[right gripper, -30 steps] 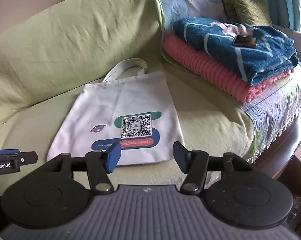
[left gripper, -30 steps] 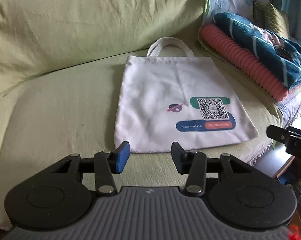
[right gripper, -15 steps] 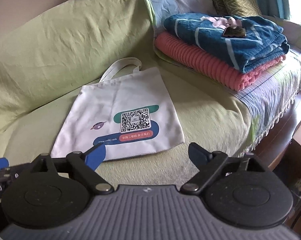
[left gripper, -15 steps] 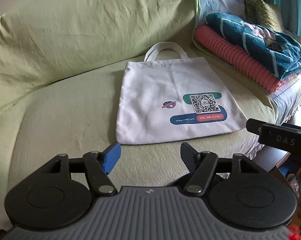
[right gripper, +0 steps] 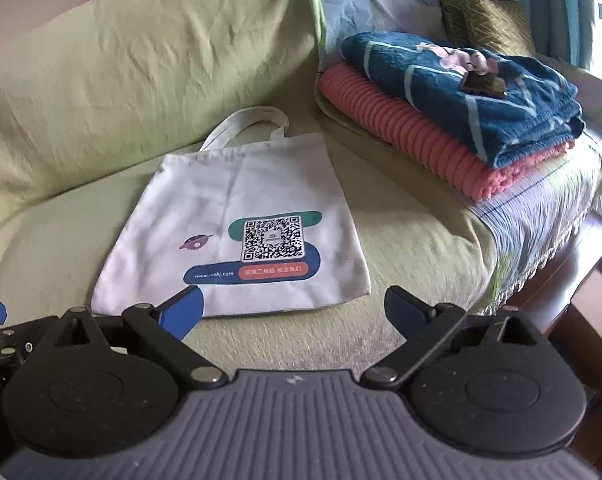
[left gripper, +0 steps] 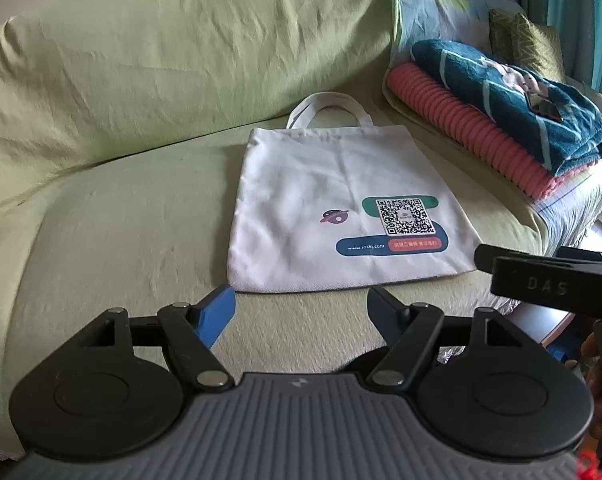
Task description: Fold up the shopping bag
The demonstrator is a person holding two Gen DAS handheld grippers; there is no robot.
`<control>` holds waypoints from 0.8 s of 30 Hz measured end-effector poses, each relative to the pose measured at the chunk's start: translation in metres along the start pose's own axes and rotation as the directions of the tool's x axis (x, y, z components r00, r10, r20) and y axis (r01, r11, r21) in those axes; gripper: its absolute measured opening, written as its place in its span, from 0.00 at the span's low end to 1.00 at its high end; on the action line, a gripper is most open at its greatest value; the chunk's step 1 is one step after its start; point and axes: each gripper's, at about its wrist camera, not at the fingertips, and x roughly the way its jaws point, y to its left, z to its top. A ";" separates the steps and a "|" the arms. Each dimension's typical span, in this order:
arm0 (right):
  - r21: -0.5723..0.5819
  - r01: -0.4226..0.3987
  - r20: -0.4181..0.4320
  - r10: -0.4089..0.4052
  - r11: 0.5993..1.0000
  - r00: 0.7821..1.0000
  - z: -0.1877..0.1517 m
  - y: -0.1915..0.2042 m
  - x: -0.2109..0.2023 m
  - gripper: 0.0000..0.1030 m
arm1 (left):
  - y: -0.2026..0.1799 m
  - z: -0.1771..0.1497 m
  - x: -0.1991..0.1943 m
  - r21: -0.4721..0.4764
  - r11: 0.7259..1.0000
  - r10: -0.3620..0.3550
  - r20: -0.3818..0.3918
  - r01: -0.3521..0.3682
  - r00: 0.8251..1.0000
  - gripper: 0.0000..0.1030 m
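Observation:
A white cloth shopping bag (left gripper: 333, 196) (right gripper: 229, 216) lies flat and unfolded on the green sofa seat. Its handles (left gripper: 329, 106) point toward the backrest, and a QR code print sits near its lower right. My left gripper (left gripper: 301, 300) hovers open just short of the bag's bottom edge, holding nothing. My right gripper (right gripper: 293, 300) is open too, above the bag's bottom right part, also holding nothing. The right gripper's body (left gripper: 557, 280) shows at the right edge of the left wrist view.
Folded blankets, teal (right gripper: 461, 84) over coral (right gripper: 413, 136), are stacked on the sofa to the right of the bag. A patterned cushion (right gripper: 489, 16) lies behind them. The green backrest (left gripper: 181, 60) rises behind the bag. The sofa's front edge and a wooden frame (right gripper: 573, 264) are at right.
Both grippers have opened wider and pulled back a little from the bag. The bag has not moved.

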 end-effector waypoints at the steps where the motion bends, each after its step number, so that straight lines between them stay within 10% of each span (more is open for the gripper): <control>1: -0.005 0.003 -0.005 -0.003 1.000 1.000 0.001 0.001 0.003 0.93 | 0.001 0.000 0.001 -0.004 1.000 -0.002 0.000 0.002 1.000 0.73; 24: -0.031 0.037 -0.110 -0.040 0.999 0.993 0.017 0.001 0.078 0.96 | 0.021 0.008 0.098 -0.081 0.997 0.003 -0.166 -0.017 0.986 0.73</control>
